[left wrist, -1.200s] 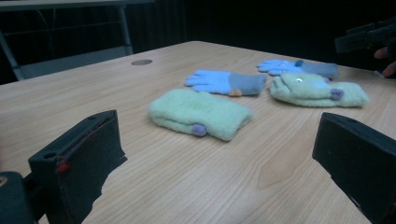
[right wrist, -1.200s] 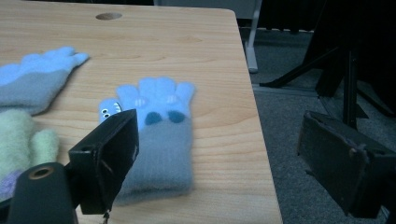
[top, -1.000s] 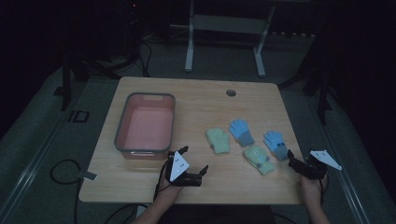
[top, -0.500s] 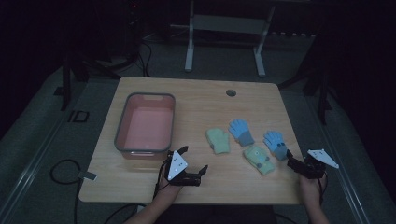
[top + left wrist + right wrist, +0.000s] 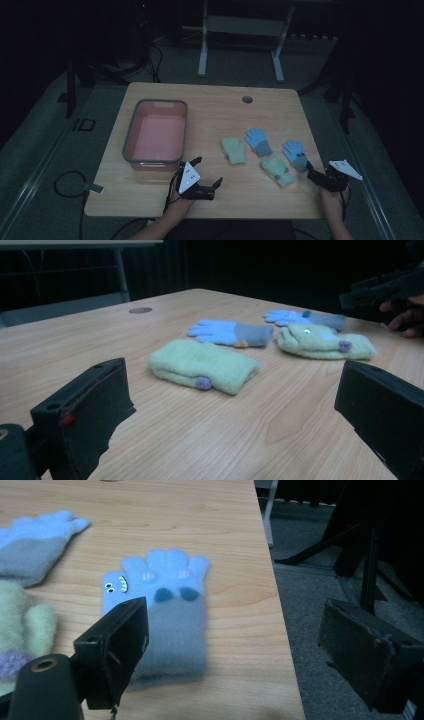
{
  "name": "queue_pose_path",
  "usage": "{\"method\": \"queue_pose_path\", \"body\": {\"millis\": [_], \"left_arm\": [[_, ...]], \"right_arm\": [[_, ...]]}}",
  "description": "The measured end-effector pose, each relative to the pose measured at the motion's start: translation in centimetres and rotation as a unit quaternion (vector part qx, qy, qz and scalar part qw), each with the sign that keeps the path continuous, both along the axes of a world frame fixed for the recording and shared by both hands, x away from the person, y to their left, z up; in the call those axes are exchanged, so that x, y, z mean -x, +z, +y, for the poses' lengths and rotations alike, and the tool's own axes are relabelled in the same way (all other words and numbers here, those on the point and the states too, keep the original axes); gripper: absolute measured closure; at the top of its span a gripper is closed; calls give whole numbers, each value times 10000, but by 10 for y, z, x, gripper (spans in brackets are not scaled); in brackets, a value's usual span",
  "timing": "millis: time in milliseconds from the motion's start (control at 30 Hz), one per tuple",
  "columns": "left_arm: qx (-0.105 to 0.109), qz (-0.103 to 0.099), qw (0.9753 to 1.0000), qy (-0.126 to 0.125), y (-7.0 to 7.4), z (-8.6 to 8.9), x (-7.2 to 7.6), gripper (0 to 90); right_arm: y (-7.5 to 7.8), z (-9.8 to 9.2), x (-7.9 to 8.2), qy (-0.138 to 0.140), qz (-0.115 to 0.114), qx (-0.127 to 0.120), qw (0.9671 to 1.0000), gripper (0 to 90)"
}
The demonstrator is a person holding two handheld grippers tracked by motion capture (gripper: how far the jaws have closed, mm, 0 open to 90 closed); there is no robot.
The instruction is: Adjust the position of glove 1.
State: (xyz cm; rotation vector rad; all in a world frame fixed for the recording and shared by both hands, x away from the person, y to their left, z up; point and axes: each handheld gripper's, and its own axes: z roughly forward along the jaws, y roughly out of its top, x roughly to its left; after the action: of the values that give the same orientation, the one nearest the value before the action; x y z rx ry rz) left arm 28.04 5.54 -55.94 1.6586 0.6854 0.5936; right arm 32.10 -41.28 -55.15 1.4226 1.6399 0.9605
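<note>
Four small gloves lie on the right half of the wooden table (image 5: 215,105): a green mitten (image 5: 234,150), a plain blue glove (image 5: 258,141), a second green mitten (image 5: 277,171) and a blue glove with a cartoon face (image 5: 295,154). My left gripper (image 5: 208,170) rests open near the front edge, aimed at the first green mitten (image 5: 202,365), well short of it. My right gripper (image 5: 314,175) is open at the front right. Its left jaw hangs over the cuff of the face glove (image 5: 165,610); its right jaw is past the table edge.
A pink bin with a grey rim (image 5: 129,131) stands empty on the left half, just behind my left gripper. A round cable hole (image 5: 247,99) sits near the far edge. The table's right edge (image 5: 280,630) drops to carpet. A metal stand (image 5: 240,25) is behind the table.
My right gripper has edged slightly left toward the blue face glove. The left gripper and the gloves have stayed put.
</note>
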Motion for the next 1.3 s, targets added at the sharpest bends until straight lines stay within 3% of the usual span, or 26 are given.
{"method": "queue_pose_path", "body": {"millis": [100,167,633,900,1133,1233,1300], "left_arm": [[32,-25,10000,11,0,0,0,10],[57,-69,10000,36,0,1,1,9],[24,-99,9999,21,0,0,2,10],[57,-62,10000,22,0,0,1,10],[29,-83,10000,-6,0,0,2,10],[25,-78,10000,-14,0,0,1,10],[16,-88,10000,-22,0,0,2,10]], "right_arm": [[0,0,-1,13,65,-14,10000,130],[0,-2,-3,35,205,-174,9996,130],[4,-5,-5,135,253,-295,9992,124],[30,-4,-9,162,237,-341,9990,115],[57,1,-15,168,26,-89,9998,118],[69,4,-18,217,198,-35,9996,144],[76,8,-19,132,131,55,9998,177]]}}
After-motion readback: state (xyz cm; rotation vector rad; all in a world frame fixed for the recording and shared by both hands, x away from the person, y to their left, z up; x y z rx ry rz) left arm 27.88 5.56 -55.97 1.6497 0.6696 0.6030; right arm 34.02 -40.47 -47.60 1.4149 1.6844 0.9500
